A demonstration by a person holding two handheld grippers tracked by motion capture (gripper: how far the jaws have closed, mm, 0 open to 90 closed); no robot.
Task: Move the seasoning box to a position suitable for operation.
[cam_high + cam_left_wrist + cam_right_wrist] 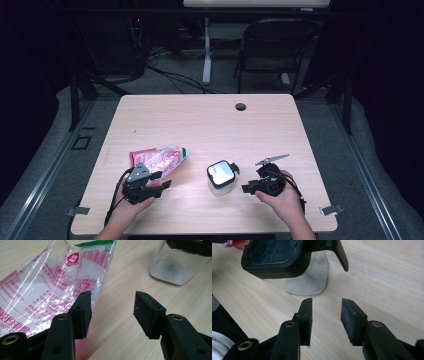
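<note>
The jar (221,177) (clear, black lid) stands on the table (210,125); the bag (160,157) lies left of it, the left gripper (161,180) gaping just beside; the right gripper (246,188), also unclenched, sits right of the jar.

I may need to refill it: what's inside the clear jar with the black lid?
The jar holds a low layer of white grains at its bottom, seen through the glass; the rest looks empty. The lid is shut, so nothing shows from above.
</note>
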